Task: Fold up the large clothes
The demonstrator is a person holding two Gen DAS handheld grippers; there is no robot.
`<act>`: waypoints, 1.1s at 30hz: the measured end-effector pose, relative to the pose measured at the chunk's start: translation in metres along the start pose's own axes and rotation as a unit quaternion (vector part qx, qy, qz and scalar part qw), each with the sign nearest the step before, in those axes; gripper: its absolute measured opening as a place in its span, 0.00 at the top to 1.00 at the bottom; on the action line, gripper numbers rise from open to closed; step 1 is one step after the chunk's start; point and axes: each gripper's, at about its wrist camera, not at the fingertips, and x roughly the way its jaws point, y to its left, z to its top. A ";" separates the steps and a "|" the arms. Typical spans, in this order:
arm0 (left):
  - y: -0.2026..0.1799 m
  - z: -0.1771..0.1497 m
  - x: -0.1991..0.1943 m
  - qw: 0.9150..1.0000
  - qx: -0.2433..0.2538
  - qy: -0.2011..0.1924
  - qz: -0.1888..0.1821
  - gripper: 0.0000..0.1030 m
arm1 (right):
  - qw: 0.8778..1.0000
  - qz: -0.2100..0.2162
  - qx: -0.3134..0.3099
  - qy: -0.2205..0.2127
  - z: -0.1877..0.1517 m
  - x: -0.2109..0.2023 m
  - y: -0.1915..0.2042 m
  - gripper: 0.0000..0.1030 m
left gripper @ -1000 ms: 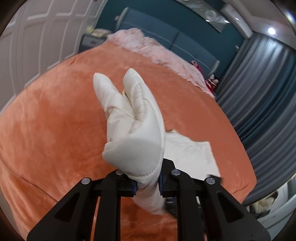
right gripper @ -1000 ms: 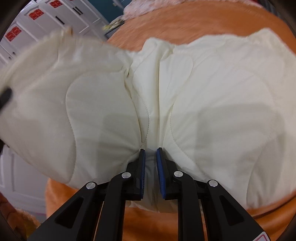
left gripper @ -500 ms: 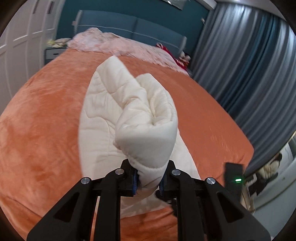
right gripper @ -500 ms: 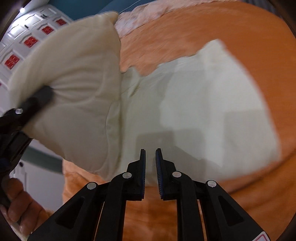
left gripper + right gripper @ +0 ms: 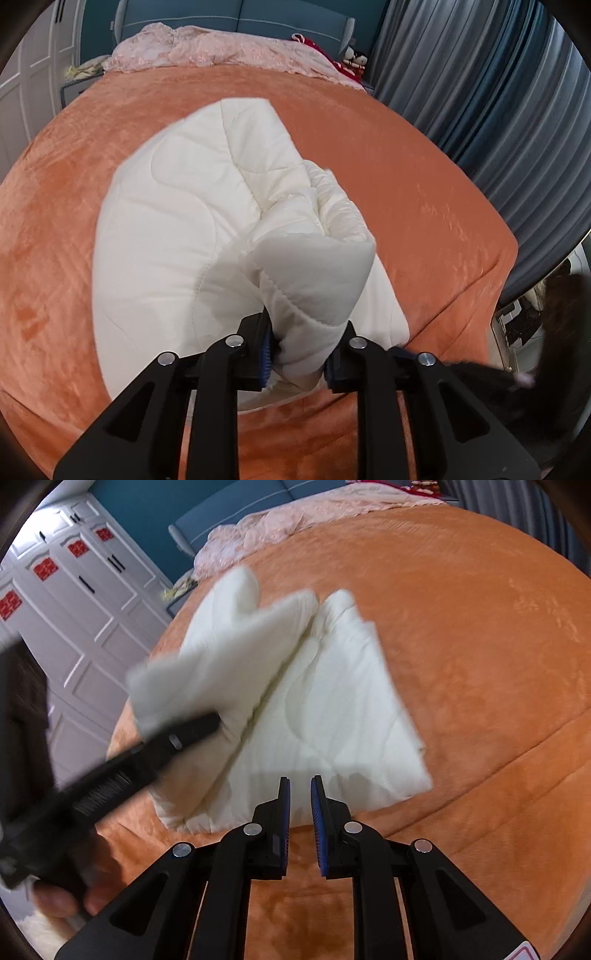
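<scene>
the left gripper point(image 5: 297, 356) has its jaws closed on a thick bunched edge of the cream quilted garment point(image 5: 325, 716) lying on the orange bed point(image 5: 480, 635), while the right gripper point(image 5: 300, 812) hangs slightly parted and empty, so the bulky fold may slip out and spring open again.

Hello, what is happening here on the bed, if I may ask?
A person is folding a cream quilted garment on a bed with an orange blanket. The left gripper grips a bunched fold of it, lifted over the flat part. The right gripper holds nothing, its jaws slightly apart near the garment's near edge.
</scene>
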 end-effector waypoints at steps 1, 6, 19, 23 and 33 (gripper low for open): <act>-0.002 -0.003 0.001 1.000 0.000 -0.002 0.000 0.77 | 1.000 -0.001 0.001 -0.008 0.001 -0.006 0.001 0.83; -0.013 -0.016 -0.020 0.999 0.035 -0.023 0.007 0.26 | 0.999 0.008 -0.005 -0.041 0.014 -0.038 0.000 0.66; 0.072 -0.048 -0.031 0.992 -0.081 0.014 0.091 0.14 | 0.992 0.039 -0.094 -0.069 0.067 -0.027 0.067 0.37; 0.083 -0.052 -0.019 0.990 -0.087 0.033 0.104 0.15 | 0.994 0.020 -0.106 -0.027 0.074 0.003 0.075 0.47; 0.090 -0.065 -0.001 0.990 -0.073 0.055 0.106 0.15 | 0.998 0.005 -0.050 -0.043 0.042 -0.030 0.020 0.87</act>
